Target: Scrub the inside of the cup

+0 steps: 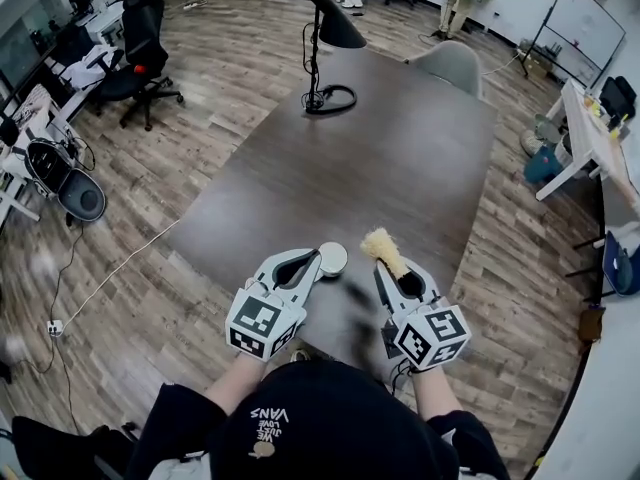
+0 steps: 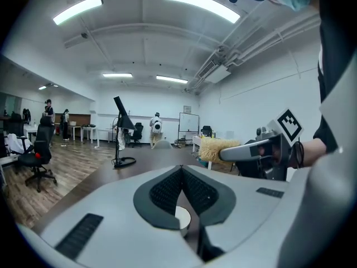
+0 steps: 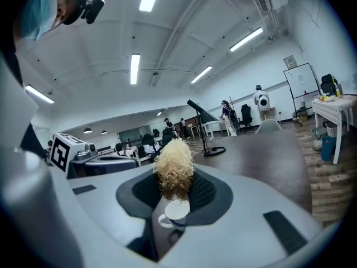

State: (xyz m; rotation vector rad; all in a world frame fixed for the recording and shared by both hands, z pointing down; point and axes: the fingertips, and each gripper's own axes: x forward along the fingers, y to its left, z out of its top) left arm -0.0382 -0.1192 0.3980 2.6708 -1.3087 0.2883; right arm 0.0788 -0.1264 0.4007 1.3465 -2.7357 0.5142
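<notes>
Mostly, the closed left tool (image 2: pixel 182 169) hides the cup (image 2: pixel 181 216), leaving a sliver.

A dark tabletop (image 1: pixel 400 158) stretches ahead of the left claw (image 1: pixel 316 260). Far beyond the claw stands a black lamp (image 1: pixel 325 28), with a grey chair (image 1: pixel 455 63) further right. Well off to the claw's left, a black office chair (image 1: pixel 140 68) sits on the wood floor (image 1: pixel 230 58).

An open office: swivel chairs (image 1: pixel 142 33), a whiteboard (image 1: pixel 583 23), desks (image 1: pixel 590 133) and a long meeting table (image 1: pixel 400 158).
</notes>
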